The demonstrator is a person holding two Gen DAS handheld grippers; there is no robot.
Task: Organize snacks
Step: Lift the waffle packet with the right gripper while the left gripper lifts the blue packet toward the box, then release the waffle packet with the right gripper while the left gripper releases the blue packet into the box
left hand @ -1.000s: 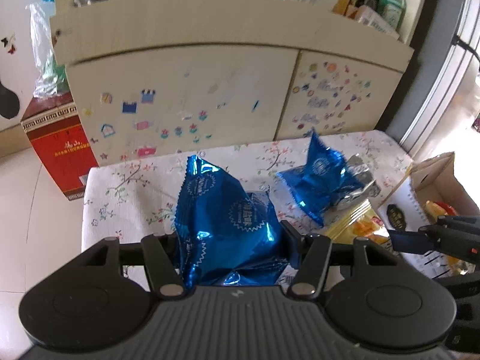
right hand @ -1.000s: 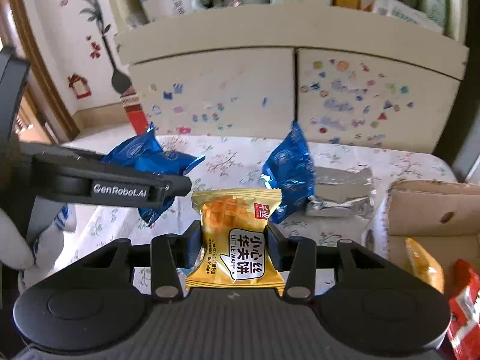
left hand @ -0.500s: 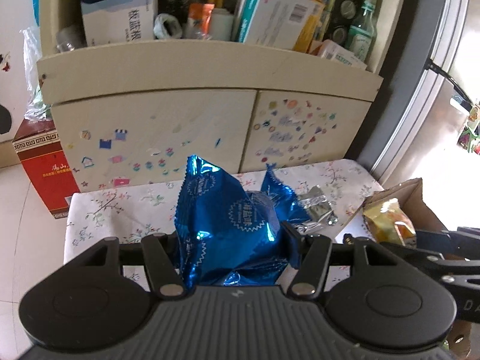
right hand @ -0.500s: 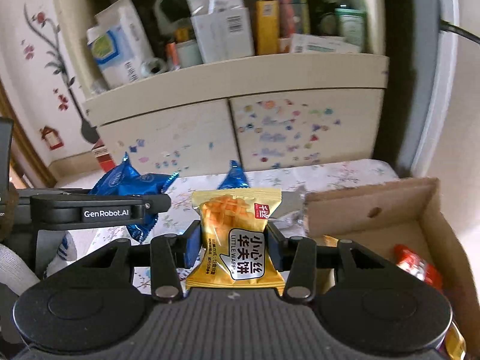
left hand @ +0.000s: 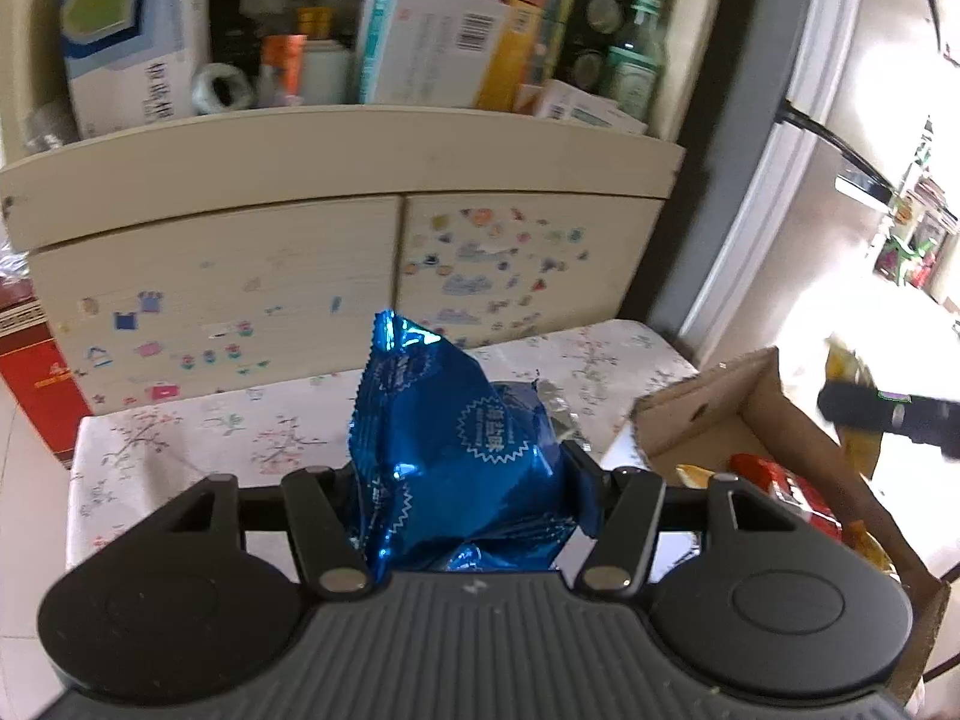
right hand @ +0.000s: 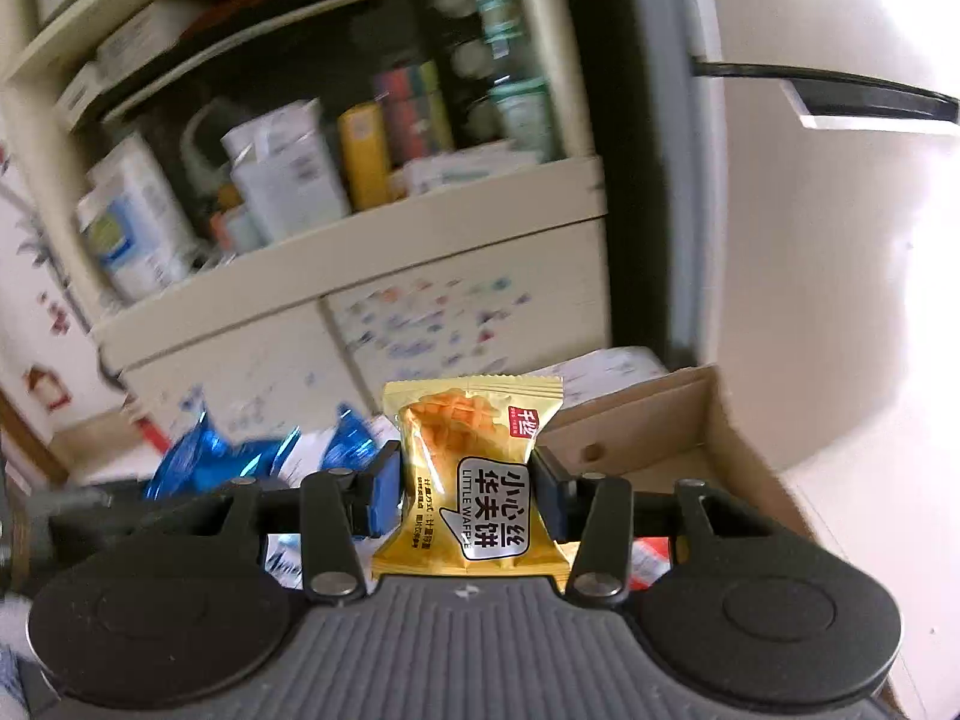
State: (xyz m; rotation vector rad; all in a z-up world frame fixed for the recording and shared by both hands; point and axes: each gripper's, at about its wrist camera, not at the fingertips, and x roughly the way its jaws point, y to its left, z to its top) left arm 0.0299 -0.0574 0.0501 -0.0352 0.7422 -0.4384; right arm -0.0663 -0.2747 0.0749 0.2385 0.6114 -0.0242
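2 tongs pinch snacks: left tongs (left hand: 465,483) a blue packet (left hand: 444,450), right tongs (right hand: 465,495) a yellow waffle packet (right hand: 474,480).

Left claw (left hand: 465,483) clamped on blue packet (left hand: 447,450); right claw (right hand: 465,495) on yellow packet (right hand: 474,480)

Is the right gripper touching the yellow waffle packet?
Touching. The right wrist view shows the right gripper with both pads pressed against the sides of the yellow waffle packet, no gap.

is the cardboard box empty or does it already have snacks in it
Not empty: the open cardboard box already holds a red packet and an orange packet.
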